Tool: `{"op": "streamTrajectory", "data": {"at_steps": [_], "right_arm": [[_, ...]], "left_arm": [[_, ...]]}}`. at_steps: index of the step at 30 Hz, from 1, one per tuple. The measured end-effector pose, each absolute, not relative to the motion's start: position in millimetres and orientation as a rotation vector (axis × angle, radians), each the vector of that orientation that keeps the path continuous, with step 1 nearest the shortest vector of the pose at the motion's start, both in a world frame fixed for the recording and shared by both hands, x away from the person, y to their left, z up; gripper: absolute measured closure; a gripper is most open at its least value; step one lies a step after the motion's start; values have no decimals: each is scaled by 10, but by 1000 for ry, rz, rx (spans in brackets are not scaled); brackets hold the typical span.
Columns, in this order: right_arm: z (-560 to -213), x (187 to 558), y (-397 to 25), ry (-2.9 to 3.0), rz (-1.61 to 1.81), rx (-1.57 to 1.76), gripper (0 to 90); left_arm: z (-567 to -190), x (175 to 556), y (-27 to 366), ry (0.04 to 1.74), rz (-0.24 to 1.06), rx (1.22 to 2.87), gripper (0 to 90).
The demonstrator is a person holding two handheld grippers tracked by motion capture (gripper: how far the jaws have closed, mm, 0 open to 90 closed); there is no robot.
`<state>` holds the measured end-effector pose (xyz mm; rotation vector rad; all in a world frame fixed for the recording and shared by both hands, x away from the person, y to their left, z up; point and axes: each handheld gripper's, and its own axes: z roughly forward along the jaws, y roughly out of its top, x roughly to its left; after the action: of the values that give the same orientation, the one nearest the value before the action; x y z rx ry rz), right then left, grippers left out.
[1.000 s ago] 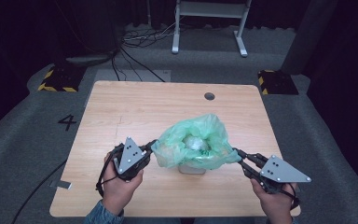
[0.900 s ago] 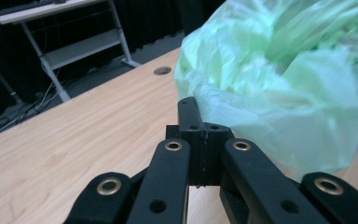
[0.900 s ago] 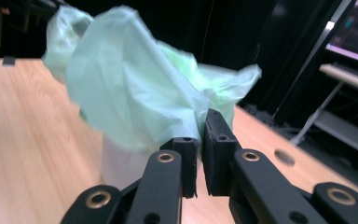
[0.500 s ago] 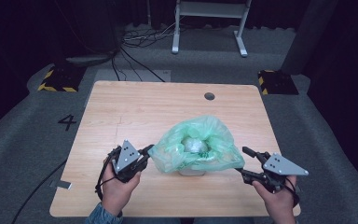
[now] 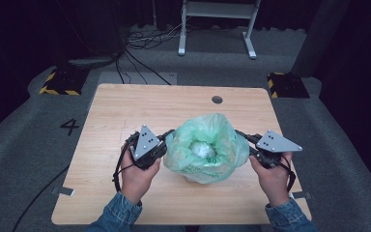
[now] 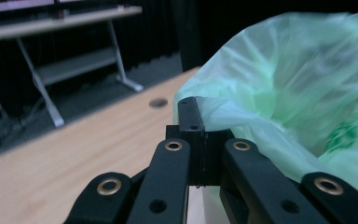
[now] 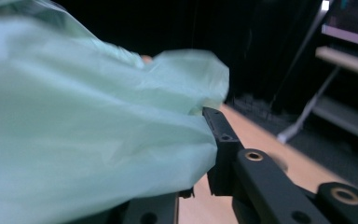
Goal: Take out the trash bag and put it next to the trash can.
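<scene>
- Green plastic bag (image 5: 205, 147) sits near-centre on the tabletop (image 5: 121, 111), white bundle (image 5: 202, 150) inside.
- Left tool (image 5: 166, 137) clamped shut on the bag's left rim.
- Right tool (image 5: 244, 137) at the right rim, bag film between its jaws; clamped or not, can't tell.

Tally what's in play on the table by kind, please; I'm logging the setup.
Green plastic bag: 1
White container inside the bag: 1
Hand-held tool: 2, left and right
Total: 4
</scene>
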<state>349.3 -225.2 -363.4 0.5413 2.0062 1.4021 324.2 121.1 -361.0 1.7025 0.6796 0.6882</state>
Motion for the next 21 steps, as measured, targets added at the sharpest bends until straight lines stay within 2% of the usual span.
{"op": "streamTrajectory", "data": {"at_steps": [4, 9, 14, 18, 19, 20, 21], "right_arm": [[-3600, 3276, -2274, 1969, 1458, 430, 858], [-3742, 3076, -2422, 2040, 1493, 413, 894], [-3868, 3061, -2517, 2107, 1495, 457, 893], [-3849, 3135, -2502, 2097, 1524, 539, 765], [-3823, 3168, -2493, 2090, 1523, 571, 708], [-3795, 3216, -2479, 2078, 1520, 627, 578], [-3769, 3283, -2454, 2073, 1524, 695, 454]], "left_arm": [[-3599, 3046, 1306, 635, 703, 1691, 898], [-3752, 2884, 1418, 648, 649, 1752, 896], [-3886, 2944, 1414, 678, 524, 1764, 865], [-3874, 3056, 1349, 712, 456, 1700, 833], [-3854, 3096, 1333, 724, 447, 1679, 818], [-3837, 3145, 1312, 735, 441, 1656, 780], [-3823, 3204, 1289, 744, 448, 1638, 706]]}}
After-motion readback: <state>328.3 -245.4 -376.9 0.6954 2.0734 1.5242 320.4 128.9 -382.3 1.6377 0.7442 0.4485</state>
